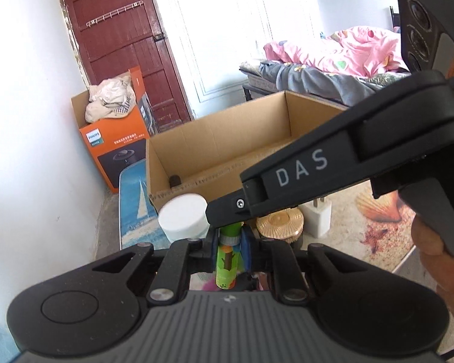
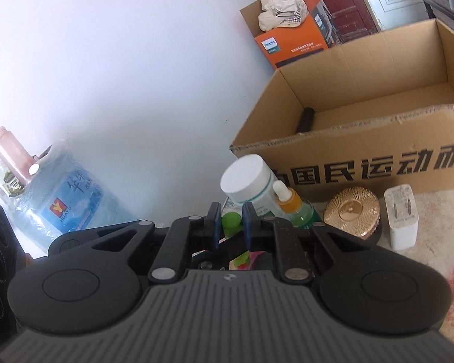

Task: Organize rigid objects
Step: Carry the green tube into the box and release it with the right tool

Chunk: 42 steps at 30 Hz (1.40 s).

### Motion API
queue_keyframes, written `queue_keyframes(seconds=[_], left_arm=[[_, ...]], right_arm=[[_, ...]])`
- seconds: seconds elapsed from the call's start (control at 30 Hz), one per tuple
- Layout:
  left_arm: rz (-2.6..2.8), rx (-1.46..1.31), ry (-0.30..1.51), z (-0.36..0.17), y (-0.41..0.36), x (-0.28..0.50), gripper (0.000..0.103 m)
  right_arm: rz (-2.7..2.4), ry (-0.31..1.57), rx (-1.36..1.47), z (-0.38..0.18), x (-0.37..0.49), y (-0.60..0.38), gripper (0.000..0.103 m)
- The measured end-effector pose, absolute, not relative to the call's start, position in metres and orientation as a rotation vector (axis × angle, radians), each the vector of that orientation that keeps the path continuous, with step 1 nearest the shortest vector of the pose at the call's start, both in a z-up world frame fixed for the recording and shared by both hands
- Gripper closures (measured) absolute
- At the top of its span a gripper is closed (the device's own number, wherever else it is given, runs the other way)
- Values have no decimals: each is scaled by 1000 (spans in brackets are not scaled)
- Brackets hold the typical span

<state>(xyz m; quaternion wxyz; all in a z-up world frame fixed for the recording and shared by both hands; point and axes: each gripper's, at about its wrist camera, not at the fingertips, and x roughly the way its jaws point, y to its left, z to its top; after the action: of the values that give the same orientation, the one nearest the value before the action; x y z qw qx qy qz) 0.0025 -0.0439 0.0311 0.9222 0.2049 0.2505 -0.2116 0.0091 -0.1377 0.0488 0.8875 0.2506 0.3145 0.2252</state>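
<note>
- Left gripper (image 1: 229, 249) is clamped on a green tube (image 1: 227, 267) with a little tree print on it; the blue finger pads (image 1: 245, 246) squeeze it on both sides and it stands roughly upright between them, green cap up.
- Right gripper (image 2: 229, 222) comes in from above. In the left view its black body marked DAS crosses the frame and sits right over the tube's cap.
- From the right camera, the green cap (image 2: 230, 223) shows between its blue pads (image 2: 247, 222). The jaws are narrow around it, but I honestly can't tell if they're pinching it or just sitting either side.
- Just past the tube is a white jar (image 2: 247, 181) with a flat round lid, leaning a bit.
- Right beside the jar: a small dropper bottle (image 2: 289, 199) with orange liquid and a white top, plus a green bottle (image 2: 305, 213) behind it.
- Further right on the floor mat, a gold ribbed lid (image 2: 351, 211) and a white plug charger (image 2: 402, 216), near each other, not touching.
- Behind all that is a big open cardboard box (image 2: 363, 148) with black print on the front. Only a small dark cylinder (image 2: 305, 119) shows inside, at the left corner.
- An orange box (image 1: 118, 142) stuffed with pale cloth is by the red door (image 1: 121, 45).
- A blue water jug (image 2: 66, 193) lies by the wall at left.
</note>
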Motion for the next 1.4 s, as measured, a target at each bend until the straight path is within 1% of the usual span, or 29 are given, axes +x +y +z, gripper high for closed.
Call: queue_keyframes(seconds=[0.17, 0.3, 0.4, 0.5, 0.67, 0.8, 0.9, 0.97, 1.0, 1.03, 1.17, 1.3, 1.37, 1.4], left_arm=[[-420, 431, 403, 76, -50, 19, 87], [-430, 382, 408, 101, -59, 57, 87], [-437, 364, 470, 103, -70, 93, 87], [-433, 378, 548, 91, -80, 129, 87], [-434, 392, 679, 59, -88, 168, 86], [-445, 372, 785, 39, -85, 188, 86], [-468, 362, 852, 27, -77, 196, 82], [-471, 358, 863, 26, -70, 199, 76], [-464, 359, 859, 26, -69, 200, 69], [-462, 358, 854, 26, -68, 198, 68], [-470, 330, 845, 30, -59, 194, 66], [-467, 299, 803, 40, -52, 192, 59], [-465, 267, 776, 47, -45, 186, 54], [-464, 251, 759, 50, -41, 182, 49]], right_arm=[[511, 533, 434, 105, 28, -145, 89], [520, 504, 414, 130, 62, -162, 89], [518, 563, 447, 129, 102, -179, 89], [521, 678, 534, 116, 144, -197, 89], [510, 886, 606, 75, 200, -206, 89], [512, 1011, 596, 45, 228, -201, 90], [521, 1094, 583, 28, 243, -195, 90], [519, 1153, 557, 17, 252, -186, 90], [521, 1180, 551, 11, 257, -182, 90], [520, 1206, 546, 5, 259, -177, 90], [510, 1270, 527, -14, 271, -168, 90], [502, 1315, 551, -25, 285, -161, 87], [497, 1306, 540, -24, 288, -157, 86], [486, 1298, 538, -22, 287, -157, 84]])
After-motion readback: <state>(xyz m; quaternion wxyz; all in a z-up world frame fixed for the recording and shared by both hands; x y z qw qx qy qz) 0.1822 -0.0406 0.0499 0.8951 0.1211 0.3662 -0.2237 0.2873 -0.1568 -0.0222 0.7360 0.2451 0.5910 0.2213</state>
